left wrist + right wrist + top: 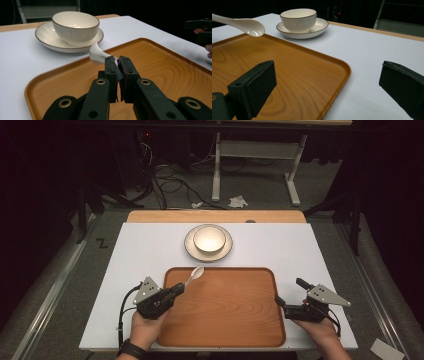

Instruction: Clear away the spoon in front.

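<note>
I've got the white spoon clamped in the left gripper, mid-carry over the tray; next, lower it gently. Right gripper wide open, empty, lower right.

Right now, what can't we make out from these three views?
- Spoon handle: in the left gripper view the left gripper jaws cover it; in the right gripper view the left edge cuts it off.
- Bowl inside: glare washes it out in the high view; the rim hides it in both gripper views.
- Right gripper: its view cuts off the right jaw.
- Tray near edge: forearms cover parts in the high view.
</note>
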### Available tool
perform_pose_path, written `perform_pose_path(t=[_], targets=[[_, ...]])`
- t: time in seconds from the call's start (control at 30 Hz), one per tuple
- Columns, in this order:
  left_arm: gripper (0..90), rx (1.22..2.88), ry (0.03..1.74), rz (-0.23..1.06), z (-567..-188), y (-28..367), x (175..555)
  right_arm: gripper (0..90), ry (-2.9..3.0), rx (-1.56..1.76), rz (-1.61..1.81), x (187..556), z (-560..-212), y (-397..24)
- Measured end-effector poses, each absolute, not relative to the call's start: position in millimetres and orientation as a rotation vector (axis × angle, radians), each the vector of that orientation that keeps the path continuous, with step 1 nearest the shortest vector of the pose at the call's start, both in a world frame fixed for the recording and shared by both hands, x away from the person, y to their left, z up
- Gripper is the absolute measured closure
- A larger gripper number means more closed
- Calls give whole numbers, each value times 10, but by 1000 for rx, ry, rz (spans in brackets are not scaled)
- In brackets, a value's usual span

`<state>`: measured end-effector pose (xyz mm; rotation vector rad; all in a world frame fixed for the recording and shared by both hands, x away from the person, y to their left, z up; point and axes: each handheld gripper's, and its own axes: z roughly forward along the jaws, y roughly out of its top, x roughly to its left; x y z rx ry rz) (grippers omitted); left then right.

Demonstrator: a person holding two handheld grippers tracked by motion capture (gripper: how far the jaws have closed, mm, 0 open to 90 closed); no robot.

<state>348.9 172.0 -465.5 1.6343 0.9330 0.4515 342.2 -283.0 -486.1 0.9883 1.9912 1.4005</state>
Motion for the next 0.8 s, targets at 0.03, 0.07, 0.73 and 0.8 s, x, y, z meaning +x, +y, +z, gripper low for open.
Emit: perform_pose_path(t=[0.03,0.07,0.73,0.8], targets=[[861,1636,932,451,-4666,1726,3469,19,1991,989,1400,3422,-4862,-2830],[861,1639,932,449,-4675,1734,3449,19,1992,987,1402,3424,-4863,-2830],[861,1707,886,411,-4949,1737,3070,19,1992,1001,1389,3419,-4871,-2821],[861,1714,881,406,-4966,1716,3058,19,1990,1000,1387,3415,-4870,-2820]])
